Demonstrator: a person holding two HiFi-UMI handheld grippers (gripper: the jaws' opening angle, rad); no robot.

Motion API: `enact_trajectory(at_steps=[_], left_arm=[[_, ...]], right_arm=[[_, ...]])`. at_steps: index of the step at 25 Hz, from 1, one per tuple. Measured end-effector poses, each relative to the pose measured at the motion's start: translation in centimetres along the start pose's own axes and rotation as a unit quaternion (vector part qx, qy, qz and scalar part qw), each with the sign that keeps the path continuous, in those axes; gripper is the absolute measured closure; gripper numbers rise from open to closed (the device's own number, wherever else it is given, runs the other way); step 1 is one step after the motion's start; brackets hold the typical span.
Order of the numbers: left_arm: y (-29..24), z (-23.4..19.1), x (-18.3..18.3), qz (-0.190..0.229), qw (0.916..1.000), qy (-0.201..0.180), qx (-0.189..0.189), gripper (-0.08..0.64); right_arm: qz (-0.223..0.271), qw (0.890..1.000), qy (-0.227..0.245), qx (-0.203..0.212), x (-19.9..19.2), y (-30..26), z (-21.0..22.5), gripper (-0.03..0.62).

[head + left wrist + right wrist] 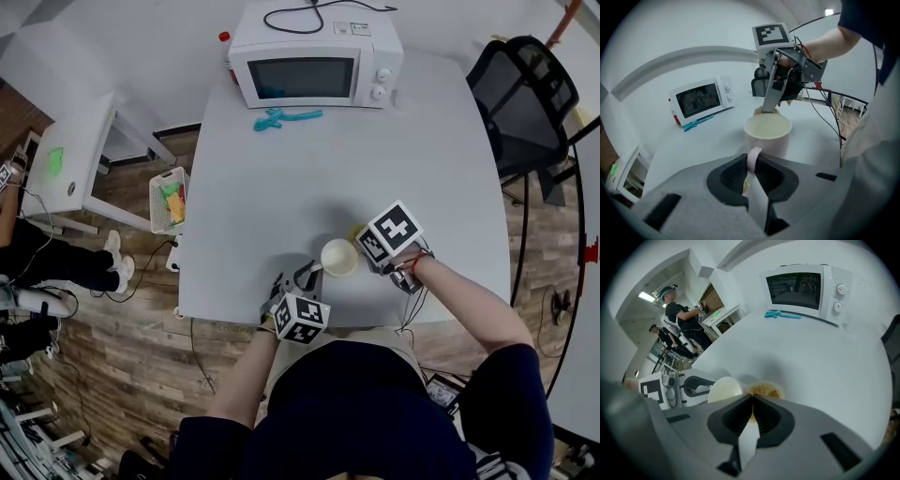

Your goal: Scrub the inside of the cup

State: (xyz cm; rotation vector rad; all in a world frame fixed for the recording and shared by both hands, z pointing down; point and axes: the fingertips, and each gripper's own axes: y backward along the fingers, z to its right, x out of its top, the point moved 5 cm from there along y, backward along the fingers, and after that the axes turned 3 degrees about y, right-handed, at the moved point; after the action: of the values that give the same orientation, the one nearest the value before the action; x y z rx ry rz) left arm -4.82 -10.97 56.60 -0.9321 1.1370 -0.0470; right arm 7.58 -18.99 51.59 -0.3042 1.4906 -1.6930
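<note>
We can make out little of the yellow-brown fuzzy scrubbing pad [765, 391]. The right gripper [752, 398] has its jaws pressed together on it, and only a frayed edge shows past their tips, just beside the pale cream ceramic cup [767, 133]. The cup stands upright near the front edge of the plain white table [328, 178], between the two grippers. The left gripper [752, 160] is clamped on its handle, whose lower part is lost to us between the pads. At the table's far edge sits a white microwave oven [314, 61], with a teal plastic tool [286, 118] lying just in front of it. Around the table we see a wood-plank floor [122, 347], a black mesh chair [525, 89] and a white slatted basket [169, 199]. Two people [675, 317] stand far off, too small to make out.
</note>
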Motion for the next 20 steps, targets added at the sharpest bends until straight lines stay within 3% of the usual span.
enact_trajectory(at_steps=[20], left_arm=[[-0.3, -0.3, 0.3, -0.001, 0.9997, -0.02, -0.011, 0.505]], right_arm=[[-0.025, 0.998, 0.043, 0.025, 5.7, -2.0, -1.9, 0.561]])
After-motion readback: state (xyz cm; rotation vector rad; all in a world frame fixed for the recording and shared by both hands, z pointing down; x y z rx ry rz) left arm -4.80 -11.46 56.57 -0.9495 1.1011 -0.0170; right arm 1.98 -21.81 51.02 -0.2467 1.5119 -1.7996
